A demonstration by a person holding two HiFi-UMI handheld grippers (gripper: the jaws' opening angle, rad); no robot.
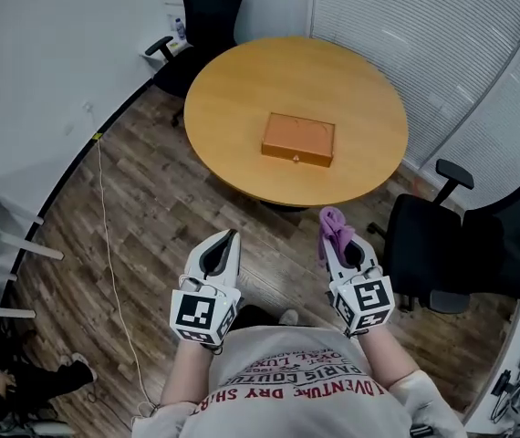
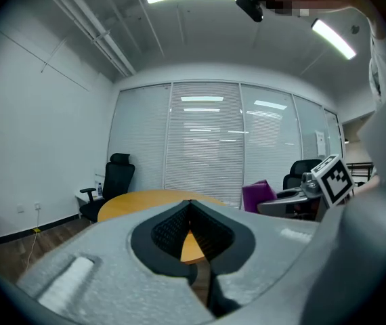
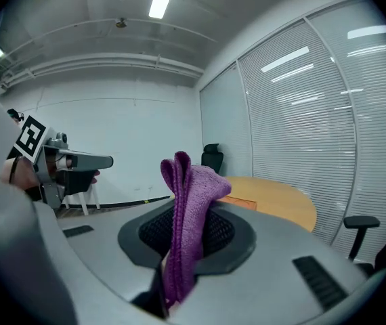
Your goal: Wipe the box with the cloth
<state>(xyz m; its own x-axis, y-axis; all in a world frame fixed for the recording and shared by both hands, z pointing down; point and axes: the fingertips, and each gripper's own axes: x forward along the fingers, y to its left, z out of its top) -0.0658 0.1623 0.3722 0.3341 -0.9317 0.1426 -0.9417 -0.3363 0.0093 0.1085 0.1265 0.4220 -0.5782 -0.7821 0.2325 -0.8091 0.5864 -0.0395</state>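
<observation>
An orange box (image 1: 298, 139) lies flat near the middle of the round wooden table (image 1: 233, 99); its corner shows as the box (image 3: 239, 201) in the right gripper view. My right gripper (image 1: 335, 242) is shut on a purple cloth (image 1: 335, 228), which sticks up as the cloth (image 3: 187, 215) between its jaws. My left gripper (image 1: 227, 244) is shut and holds nothing. Both grippers hang over the floor in front of the table, well short of the box. The left gripper view shows the table (image 2: 145, 200) and the purple cloth (image 2: 258, 195) to its right.
A black office chair (image 1: 475, 245) stands right of the table, another black chair (image 1: 203, 21) behind it. A white cable (image 1: 107, 235) runs along the wood floor at left. White shelving legs (image 1: 14, 245) stand at far left. Blinds cover the right wall.
</observation>
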